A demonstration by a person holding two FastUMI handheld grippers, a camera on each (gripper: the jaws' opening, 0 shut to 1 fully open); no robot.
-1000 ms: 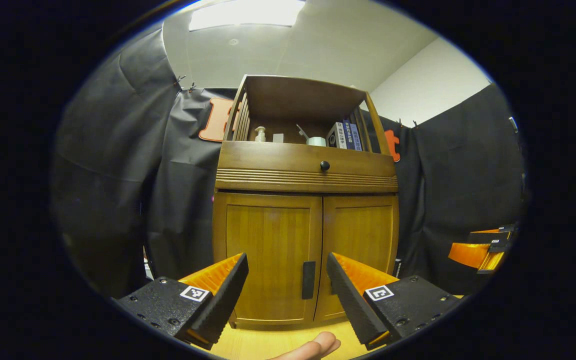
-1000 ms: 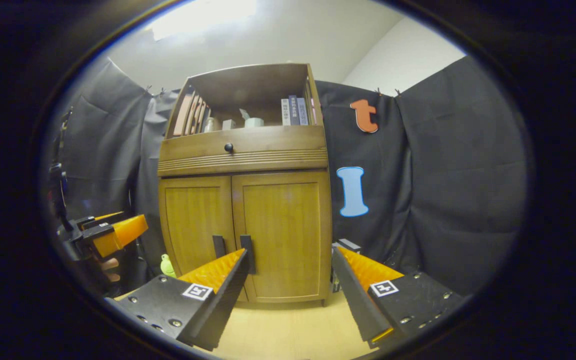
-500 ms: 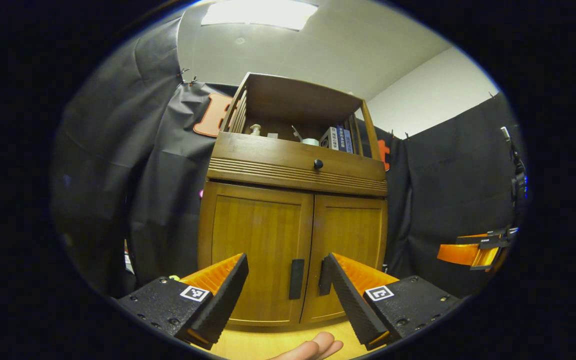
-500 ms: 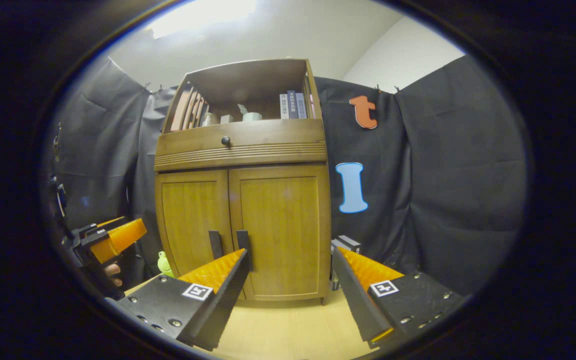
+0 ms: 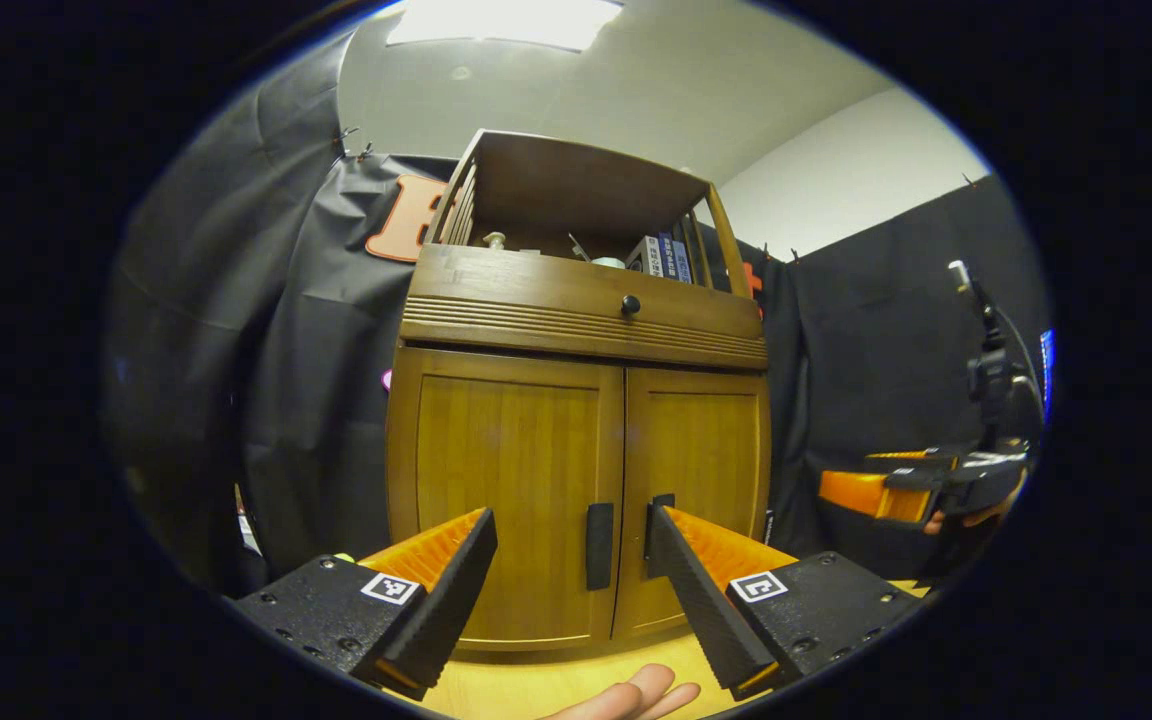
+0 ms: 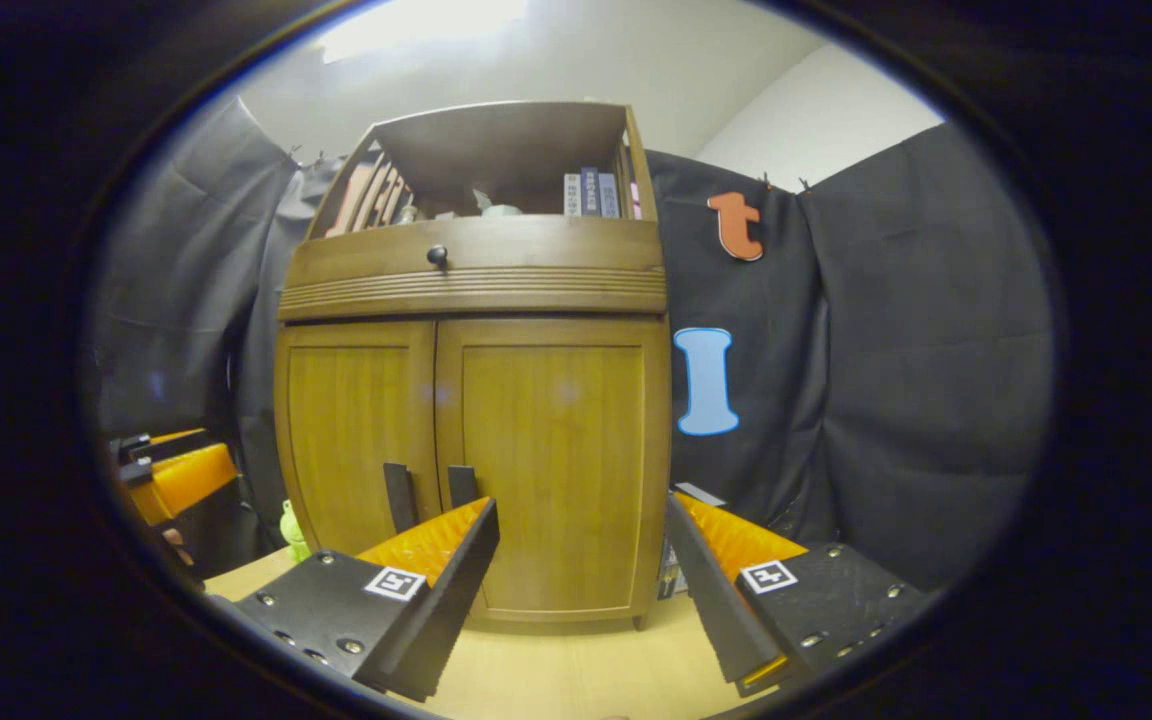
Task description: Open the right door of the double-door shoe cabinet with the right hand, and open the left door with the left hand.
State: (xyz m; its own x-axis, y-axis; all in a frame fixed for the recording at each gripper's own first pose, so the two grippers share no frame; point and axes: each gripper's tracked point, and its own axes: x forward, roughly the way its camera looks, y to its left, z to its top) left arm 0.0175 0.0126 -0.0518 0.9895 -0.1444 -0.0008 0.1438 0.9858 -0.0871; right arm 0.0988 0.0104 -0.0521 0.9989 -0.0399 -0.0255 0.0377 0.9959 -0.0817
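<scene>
Ahead of both spread grippers (image 5: 571,570) (image 6: 581,570), cabinet (image 6: 546,450) doors closed.

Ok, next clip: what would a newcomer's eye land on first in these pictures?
Probably the wooden shoe cabinet standing against the black cloth, both its doors shut, with two dark handles side by side at the centre seam. Next, each view's own open orange-and-black gripper at the bottom: the left gripper frames those handles, while the right gripper points at the right door. Books sit on the open top shelf.
</scene>
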